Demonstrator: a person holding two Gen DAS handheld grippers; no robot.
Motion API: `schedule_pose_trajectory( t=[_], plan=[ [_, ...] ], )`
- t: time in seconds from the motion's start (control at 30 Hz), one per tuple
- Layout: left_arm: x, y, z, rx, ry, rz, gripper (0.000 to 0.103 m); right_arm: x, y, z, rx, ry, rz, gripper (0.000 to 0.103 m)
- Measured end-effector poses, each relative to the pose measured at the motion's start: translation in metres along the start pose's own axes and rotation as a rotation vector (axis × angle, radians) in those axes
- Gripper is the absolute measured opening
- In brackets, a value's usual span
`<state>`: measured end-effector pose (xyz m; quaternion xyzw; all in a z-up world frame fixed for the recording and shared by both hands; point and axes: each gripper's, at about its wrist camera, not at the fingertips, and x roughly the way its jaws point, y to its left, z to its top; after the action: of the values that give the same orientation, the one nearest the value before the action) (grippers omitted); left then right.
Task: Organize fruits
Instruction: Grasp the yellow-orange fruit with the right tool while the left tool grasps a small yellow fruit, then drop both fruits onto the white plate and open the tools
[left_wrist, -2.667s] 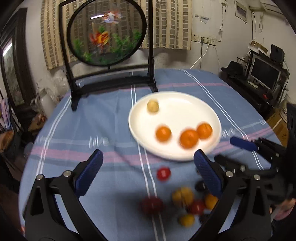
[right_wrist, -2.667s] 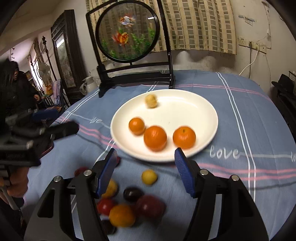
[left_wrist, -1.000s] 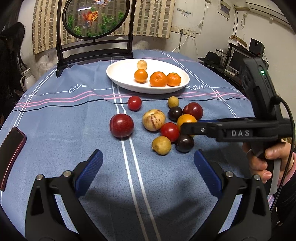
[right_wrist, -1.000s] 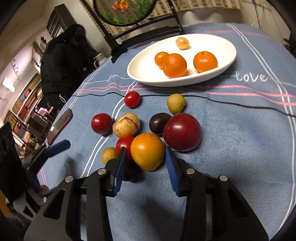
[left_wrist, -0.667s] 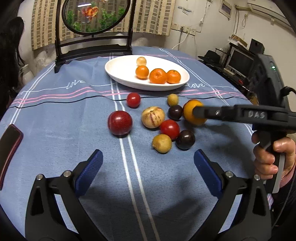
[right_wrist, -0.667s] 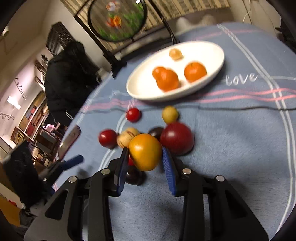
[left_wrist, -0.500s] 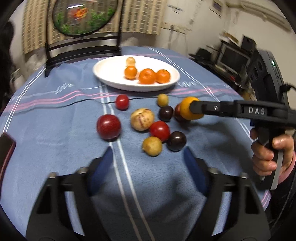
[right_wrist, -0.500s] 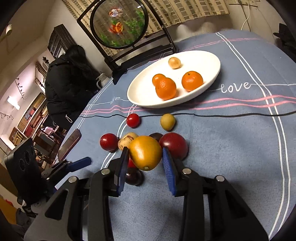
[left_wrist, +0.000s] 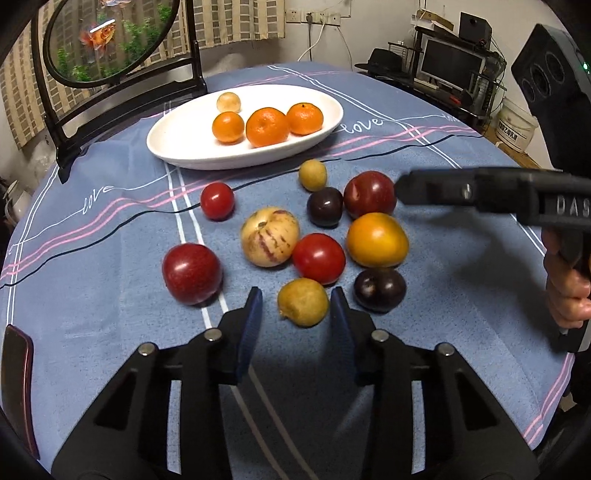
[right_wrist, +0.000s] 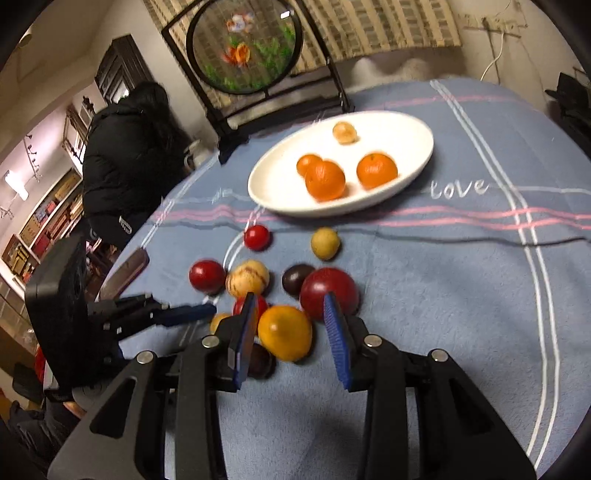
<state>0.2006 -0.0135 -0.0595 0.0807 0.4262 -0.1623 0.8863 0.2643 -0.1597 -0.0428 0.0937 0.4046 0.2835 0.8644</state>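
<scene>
A white plate (left_wrist: 166, 147) at the back holds three tangerines (left_wrist: 266, 126) and a pale fruit (left_wrist: 228, 102). Several loose fruits lie on the blue cloth in front of it. My left gripper (left_wrist: 295, 295) is closing around a small yellow-brown fruit (left_wrist: 303, 301), but its pads stand clear of the fruit. My right gripper (right_wrist: 290, 301) hangs over the pile with its pads a narrow gap apart and nothing pressed between them. An orange fruit (right_wrist: 284, 332) lies on the cloth just below and beyond it, beside a big red plum (right_wrist: 328, 291).
A framed round fish screen (left_wrist: 110, 37) stands behind the plate. A dark phone (left_wrist: 14, 369) lies at the cloth's left edge. A person in a dark coat (right_wrist: 125, 166) stands beyond the table. A hand (left_wrist: 565, 288) grips the right tool.
My left jaws narrowed from wide open and moved in on the yellow-brown fruit. The orange fruit, held up between the right pads half a second ago, now lies on the cloth under them.
</scene>
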Motion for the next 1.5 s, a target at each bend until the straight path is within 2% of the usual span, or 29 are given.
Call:
schedule_pose_trajectory(
  t=[0.13,0.27,0.4,0.63,0.77,0.93,1.03,1.1,1.27,1.37,1.5],
  plan=[
    [0.005,-0.003,0.0,0.011,0.027,-0.014,0.039,0.01,-0.001,-0.004,0.0,0.058,-0.024,0.038],
    [0.006,-0.004,-0.001,0.017,0.034,-0.023,0.036,0.021,0.003,-0.009,-0.003,0.122,0.019,0.038],
    [0.009,-0.003,0.0,0.013,0.042,-0.027,0.035,0.028,0.002,-0.008,0.01,0.134,0.039,0.038],
    [0.011,0.002,0.001,-0.018,0.035,-0.045,0.029,0.035,-0.016,-0.006,0.125,0.167,0.143,0.038],
    [0.007,0.005,0.0,-0.046,0.018,-0.047,0.029,0.024,-0.014,-0.009,0.116,0.146,0.17,0.038],
    [-0.006,0.006,-0.003,-0.074,-0.027,-0.053,0.029,-0.001,-0.002,-0.006,0.057,0.035,0.199,0.038],
    [-0.018,0.008,0.01,-0.069,-0.067,-0.046,0.029,-0.014,0.004,0.003,0.003,-0.054,0.147,0.038],
    [-0.023,0.013,0.025,-0.071,-0.092,-0.036,0.029,-0.02,0.005,0.018,-0.023,-0.121,0.081,0.038],
    [-0.016,0.046,0.091,-0.16,-0.15,-0.005,0.029,-0.003,-0.003,0.07,-0.06,-0.252,-0.136,0.038],
    [0.011,0.066,0.127,-0.201,-0.118,0.069,0.029,0.026,-0.013,0.096,-0.074,-0.258,-0.216,0.038],
    [0.052,0.094,0.155,-0.261,-0.056,0.147,0.028,0.051,-0.03,0.115,-0.05,-0.233,-0.24,0.038]
  ],
)
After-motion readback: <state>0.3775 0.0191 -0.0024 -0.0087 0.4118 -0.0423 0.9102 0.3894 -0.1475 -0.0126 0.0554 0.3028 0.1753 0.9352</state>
